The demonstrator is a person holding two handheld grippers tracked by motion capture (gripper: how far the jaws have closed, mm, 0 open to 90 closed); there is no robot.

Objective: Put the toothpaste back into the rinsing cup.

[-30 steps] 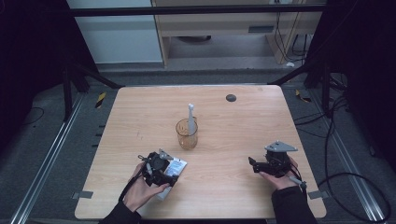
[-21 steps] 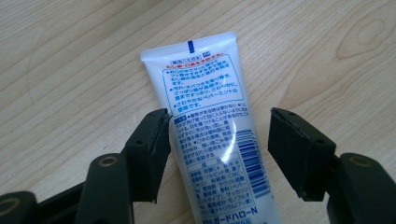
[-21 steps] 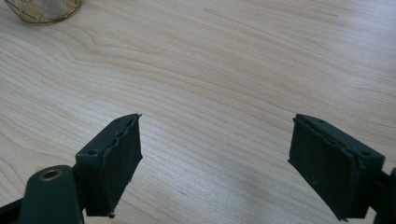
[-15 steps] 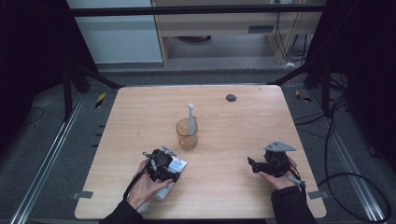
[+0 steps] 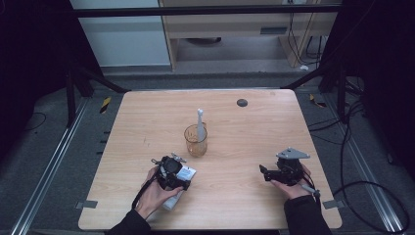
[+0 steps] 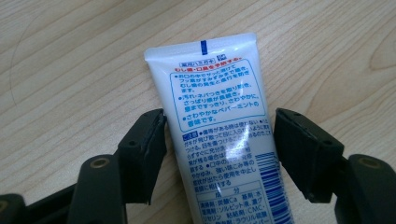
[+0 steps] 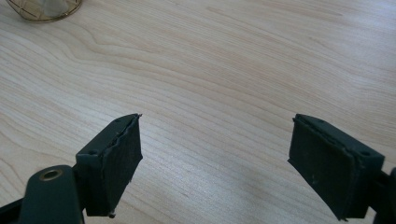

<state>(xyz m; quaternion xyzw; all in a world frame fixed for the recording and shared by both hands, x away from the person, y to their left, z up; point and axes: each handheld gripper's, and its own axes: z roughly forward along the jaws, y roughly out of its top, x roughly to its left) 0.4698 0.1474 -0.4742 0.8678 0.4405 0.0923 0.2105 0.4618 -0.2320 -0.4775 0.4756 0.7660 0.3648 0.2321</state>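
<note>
White and printed in blue and red, the toothpaste tube (image 6: pixel 219 135) is seen lying flat on the table (image 5: pixel 147 122) between the two black jaws of the left gripper (image 6: pixel 219 154). The jaws are spread wide and have just been opening further; a narrow strip of wood shows between the tube and each pad, so nothing is gripped. The crimped end of the tube points away from the gripper. In the high view the tube (image 5: pixel 182 182) lies near the front edge of the table, left of its middle, partly under the left gripper (image 5: pixel 172 172) and the hand that holds it.

The right gripper (image 7: pixel 215 158) is held low over bare wood near the front right corner, its jaws wide apart with nothing between them.

The table is of pale wood grain with rounded corners. An amber glass cup (image 5: pixel 195 141) stands about the middle, just beyond the tube, with a white toothbrush (image 5: pixel 200 123) upright in it. A small dark disc (image 5: pixel 242 102) lies near the far edge. Grey floor, cables and a pale cabinet are seen around the table.

Open wood is left between the two grippers, and along the left and right edges.
</note>
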